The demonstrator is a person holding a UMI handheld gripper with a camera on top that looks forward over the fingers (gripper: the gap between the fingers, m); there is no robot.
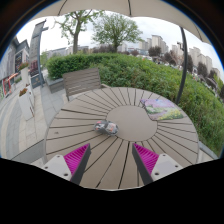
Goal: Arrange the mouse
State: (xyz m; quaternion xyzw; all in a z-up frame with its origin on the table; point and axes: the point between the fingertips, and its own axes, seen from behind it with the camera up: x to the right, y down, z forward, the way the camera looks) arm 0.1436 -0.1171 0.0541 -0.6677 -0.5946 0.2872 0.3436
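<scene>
We are holding the gripper (pixel 112 160) above the near edge of a round slatted wooden table (pixel 85 125), its two fingers spread wide with the pink pads (pixel 76 156) facing each other and nothing between them. Just ahead of the fingers, near the table's middle hub, a small pale object (pixel 106 127) is lying on the slats; we are taking it for the mouse, though it is too small to name with certainty. We are judging that we are in the approach step, with the grasp not yet made: the next move is calling for us to be bringing the open fingers forward and down so that they straddle it. Its long axis seems to be running roughly across our line of sight, slanting slightly away to the left, but which end is the front we cannot tell. Farther off on the right side of the table, a greenish flat item (pixel 163 108) is resting. Beyond the table, a slatted chair (pixel 82 80) is standing, then a hedge (pixel 120 68), trees and buildings.
</scene>
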